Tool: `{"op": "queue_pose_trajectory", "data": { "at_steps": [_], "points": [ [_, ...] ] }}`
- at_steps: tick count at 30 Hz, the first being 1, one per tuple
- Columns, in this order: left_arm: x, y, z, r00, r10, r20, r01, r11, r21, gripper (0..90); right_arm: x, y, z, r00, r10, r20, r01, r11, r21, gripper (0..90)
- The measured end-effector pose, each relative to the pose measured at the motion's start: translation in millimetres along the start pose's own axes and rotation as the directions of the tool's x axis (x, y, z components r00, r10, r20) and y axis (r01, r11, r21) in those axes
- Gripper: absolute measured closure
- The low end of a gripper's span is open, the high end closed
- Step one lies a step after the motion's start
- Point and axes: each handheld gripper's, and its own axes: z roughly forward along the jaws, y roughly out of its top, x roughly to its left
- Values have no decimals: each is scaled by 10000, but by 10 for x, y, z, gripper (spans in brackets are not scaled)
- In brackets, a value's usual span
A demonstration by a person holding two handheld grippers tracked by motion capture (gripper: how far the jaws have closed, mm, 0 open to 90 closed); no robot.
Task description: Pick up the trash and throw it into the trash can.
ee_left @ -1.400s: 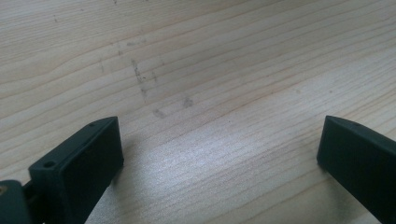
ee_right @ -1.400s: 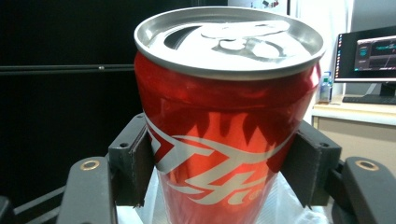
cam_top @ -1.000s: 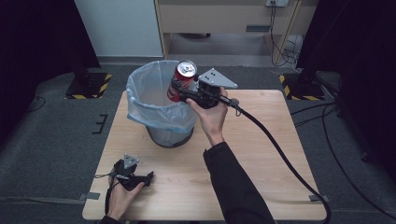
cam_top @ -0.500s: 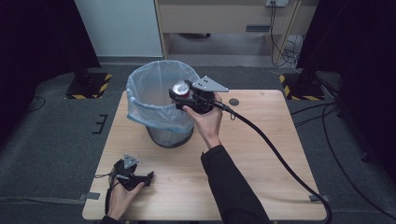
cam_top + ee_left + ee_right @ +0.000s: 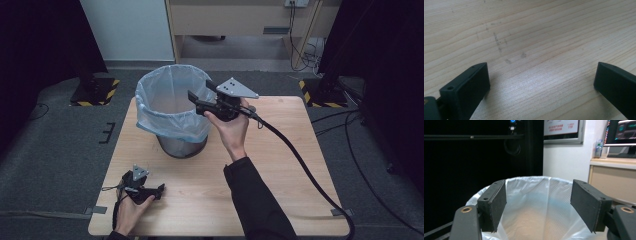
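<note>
Right gripper (image 5: 196,98) raised, level, jaws just opened and empty, left gripper (image 5: 159,189) low, jaws wide apart

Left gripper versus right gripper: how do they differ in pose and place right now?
The left gripper rests low on the wooden table near its front edge; the right gripper is held up over the lined trash bin. Left jaws stand wider than the right. Both are open with nothing between the jaws.

Lined bin (image 5: 172,112) blocks the table's (image 5: 280,165) far left; right half lies free.
</note>
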Motion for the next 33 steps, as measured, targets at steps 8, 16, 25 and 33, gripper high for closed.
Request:
{"op": "queue_pose_trajectory", "data": {
  "at_steps": [8, 16, 25, 33],
  "points": [
    [0, 0, -1, 10000, 11, -1, -11, 10000, 11, 0, -67, 94, -369, 9995, -71, 305, 72, 10000, -25, 246],
    [-4, 0, -1, 10000, 0, -12, 0, 10000, 4, 0, -123, -22, -704, 9985, -225, 509, 208, 9992, 351, 212],
    [-7, 2, 1, 10000, -12, -27, 12, 10000, 9, 0, -194, -389, -991, 9973, -76, 727, 1, 9947, 1028, 186],
    [-8, 2, 1, 10000, -16, -35, 16, 10000, 4, 0, -347, -911, -1242, 9940, 348, 1038, -567, 9747, 2160, 181]
  ]
}}
